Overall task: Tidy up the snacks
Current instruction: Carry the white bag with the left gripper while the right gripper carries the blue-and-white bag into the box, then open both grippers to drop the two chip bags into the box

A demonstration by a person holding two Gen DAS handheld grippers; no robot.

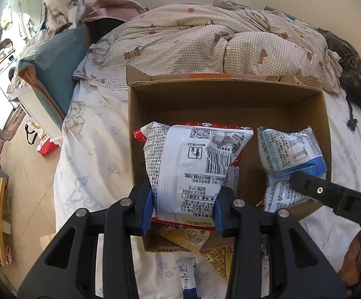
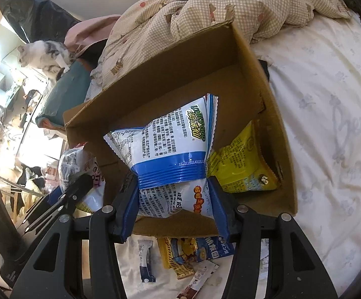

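Note:
An open cardboard box (image 1: 230, 99) sits on the bed; it also shows in the right wrist view (image 2: 277, 129). My left gripper (image 1: 183, 204) is shut on a red-and-white snack bag (image 1: 193, 164), held over the box's left half. My right gripper (image 2: 174, 206) is shut on a blue-and-white snack bag (image 2: 170, 144), held over the box; the same bag shows in the left wrist view (image 1: 287, 154). A yellow snack bag (image 2: 240, 167) lies inside the box at its right side. Several small snack packets (image 2: 183, 251) lie on the sheet in front of the box.
A checked duvet (image 1: 205, 37) is bunched behind the box. A cat (image 1: 60, 2) sits on a teal cushion (image 1: 55, 57) at the bed's left edge. A dark knitted item (image 1: 347, 59) lies at far right. The floor and furniture lie left of the bed.

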